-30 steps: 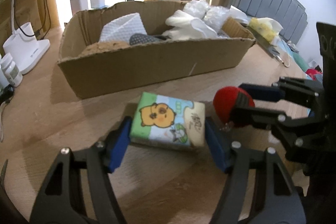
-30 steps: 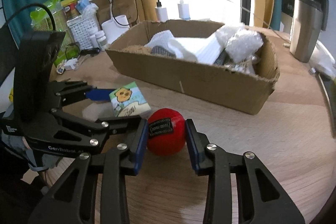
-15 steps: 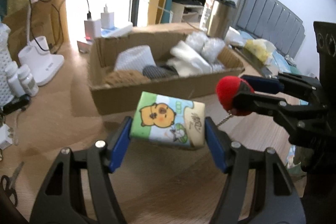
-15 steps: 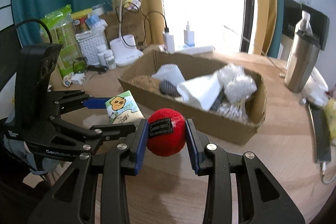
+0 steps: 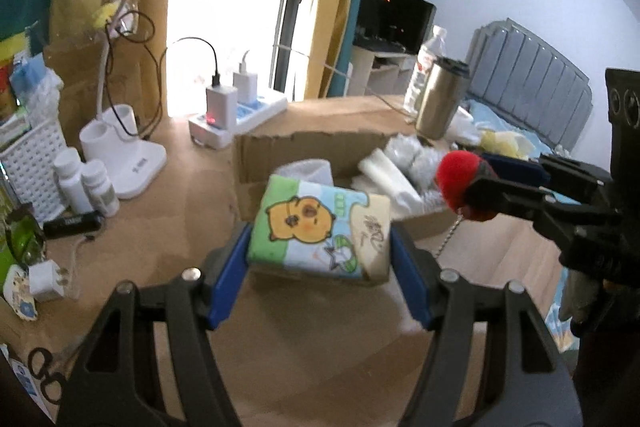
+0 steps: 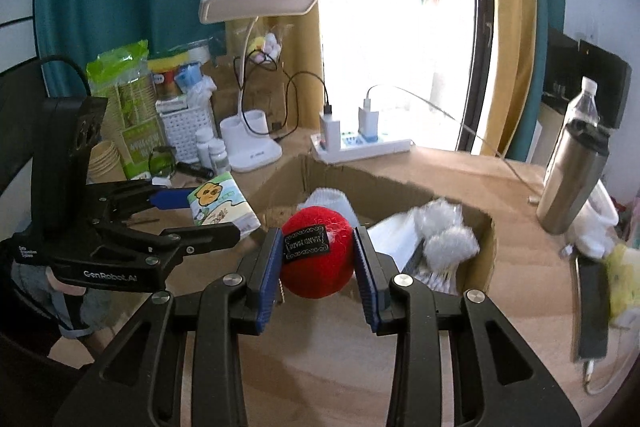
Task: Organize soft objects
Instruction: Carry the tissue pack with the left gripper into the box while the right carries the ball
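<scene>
My left gripper (image 5: 320,259) is shut on a soft tissue pack (image 5: 318,227) printed with an orange cartoon animal, held in the air before the cardboard box (image 5: 280,151). The pack also shows in the right wrist view (image 6: 220,205). My right gripper (image 6: 316,263) is shut on a red felt ball (image 6: 318,253) with a black label, held above the box's near edge (image 6: 484,247). The ball shows in the left wrist view (image 5: 460,173) at right. The box holds white cloths, plastic bags and fluffy items.
A white desk lamp (image 6: 256,3), small bottles (image 5: 86,183), a white basket (image 5: 30,167) and a power strip with chargers (image 6: 360,143) stand behind the box. A steel tumbler (image 6: 568,179) and a water bottle stand at right. Scissors (image 5: 42,371) lie at near left.
Both grippers have risen from the table with their objects and moved toward the box. The box now looks lower and farther below them.
</scene>
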Action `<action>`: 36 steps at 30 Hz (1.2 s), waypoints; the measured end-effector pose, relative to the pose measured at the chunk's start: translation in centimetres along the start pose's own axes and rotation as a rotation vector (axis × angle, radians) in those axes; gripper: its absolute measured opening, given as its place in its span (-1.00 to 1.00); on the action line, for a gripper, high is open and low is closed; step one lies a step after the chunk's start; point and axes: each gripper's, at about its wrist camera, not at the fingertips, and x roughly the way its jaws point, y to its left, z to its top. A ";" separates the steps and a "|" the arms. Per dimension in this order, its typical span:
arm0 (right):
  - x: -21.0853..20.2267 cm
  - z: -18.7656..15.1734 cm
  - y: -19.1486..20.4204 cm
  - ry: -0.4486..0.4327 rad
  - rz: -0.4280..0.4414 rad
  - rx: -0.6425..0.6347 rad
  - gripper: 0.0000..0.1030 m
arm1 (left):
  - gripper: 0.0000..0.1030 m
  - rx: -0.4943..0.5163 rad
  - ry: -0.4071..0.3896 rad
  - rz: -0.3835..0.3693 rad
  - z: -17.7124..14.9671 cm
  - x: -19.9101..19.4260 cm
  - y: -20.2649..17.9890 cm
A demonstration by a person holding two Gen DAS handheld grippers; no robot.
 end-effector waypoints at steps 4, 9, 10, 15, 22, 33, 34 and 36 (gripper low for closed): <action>0.4 1.0 -0.3 -0.009 -0.005 -0.009 -0.28 | 0.33 -0.012 -0.021 0.004 0.7 0.1 0.6; 1.3 1.8 -0.8 -0.010 -0.007 -0.009 -0.28 | 0.33 -0.021 -0.031 0.016 1.4 0.5 1.2; 1.6 1.9 -0.9 -0.010 -0.007 -0.008 -0.28 | 0.33 -0.023 -0.032 0.018 1.5 0.6 1.3; 3.1 2.5 -1.8 -0.005 -0.007 -0.002 -0.28 | 0.33 -0.031 -0.036 0.018 2.0 1.5 2.0; 5.5 2.8 -3.3 0.015 -0.021 0.024 -0.27 | 0.33 -0.035 -0.035 0.021 3.1 3.6 2.6; 10.0 2.6 -5.1 0.058 -0.014 0.051 -0.27 | 0.33 -0.011 -0.006 0.024 4.2 7.4 2.8; 10.2 2.6 -5.3 0.059 -0.013 0.055 -0.27 | 0.33 -0.011 -0.002 0.024 4.2 7.7 2.7; 10.7 2.7 -5.6 0.058 -0.007 0.061 -0.27 | 0.33 -0.011 0.004 0.023 4.2 8.3 2.7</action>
